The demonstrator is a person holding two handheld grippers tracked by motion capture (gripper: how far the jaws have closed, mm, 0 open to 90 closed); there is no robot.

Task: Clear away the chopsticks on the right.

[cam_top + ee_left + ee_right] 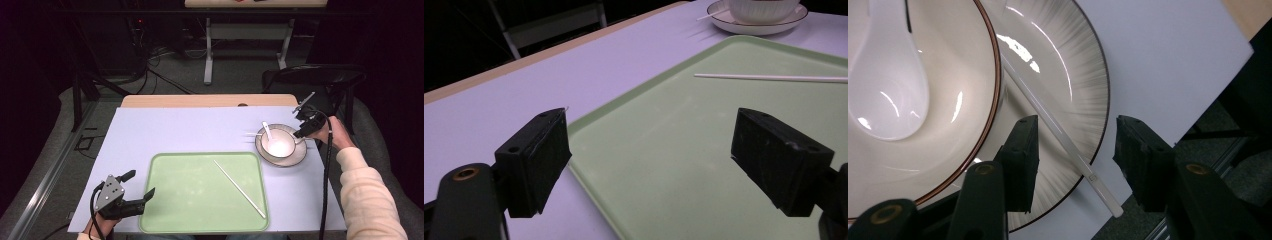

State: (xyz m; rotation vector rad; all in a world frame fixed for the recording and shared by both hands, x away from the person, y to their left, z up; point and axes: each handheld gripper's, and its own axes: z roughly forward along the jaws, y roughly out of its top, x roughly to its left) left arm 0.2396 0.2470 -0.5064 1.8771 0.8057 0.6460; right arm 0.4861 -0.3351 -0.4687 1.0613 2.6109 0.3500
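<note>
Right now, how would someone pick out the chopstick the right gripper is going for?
Find the plate right of the green tray. A white chopstick lies across its rim beside the bowl, between the right gripper's jaws. The other chopstick lies alone on the tray.

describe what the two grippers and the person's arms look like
Both grippers are black. The left gripper carries a grey three-cornered plate; its blocky fingers have small screw holes and a brass-coloured pivot ring. A black cable trails from the right gripper along a cream knitted sleeve.
</note>
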